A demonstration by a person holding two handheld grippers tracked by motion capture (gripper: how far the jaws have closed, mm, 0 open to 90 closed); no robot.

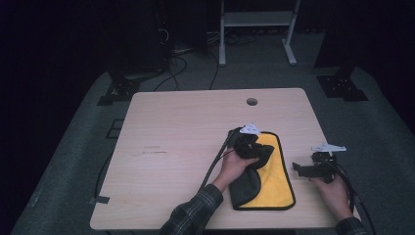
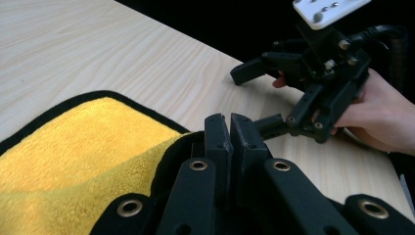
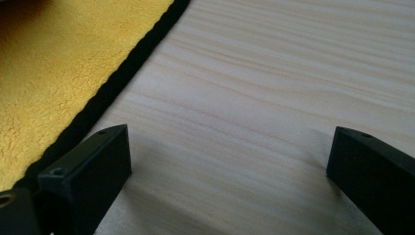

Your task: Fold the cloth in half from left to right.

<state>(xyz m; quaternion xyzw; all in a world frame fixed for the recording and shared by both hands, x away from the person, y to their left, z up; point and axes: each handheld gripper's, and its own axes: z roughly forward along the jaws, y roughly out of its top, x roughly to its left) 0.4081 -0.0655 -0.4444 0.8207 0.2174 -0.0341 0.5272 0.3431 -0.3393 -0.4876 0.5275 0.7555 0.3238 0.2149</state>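
A yellow cloth point(image 1: 273, 171) with a black border and a dark grey back lies on the right half of the wooden table point(image 1: 186, 127). Its left edge is folded up and over, dark side out. My left gripper point(image 1: 253, 147) sits on that fold, and in the left gripper view its jaws point(image 2: 230, 125) are pressed together with the black hem of the cloth point(image 2: 73, 147) bunched at them. My right gripper point(image 1: 299, 169) rests low over bare wood just right of the cloth point(image 3: 49, 63), open point(image 3: 227, 147) with nothing between its fingers. The right gripper point(image 2: 254, 100) also appears across from the left one.
A round cable hole point(image 1: 251, 101) is near the table's far edge. The left half of the table is bare wood. Cables trail from both grippers off the near edge. A white frame point(image 1: 257, 19) and dark stands are on the floor behind.
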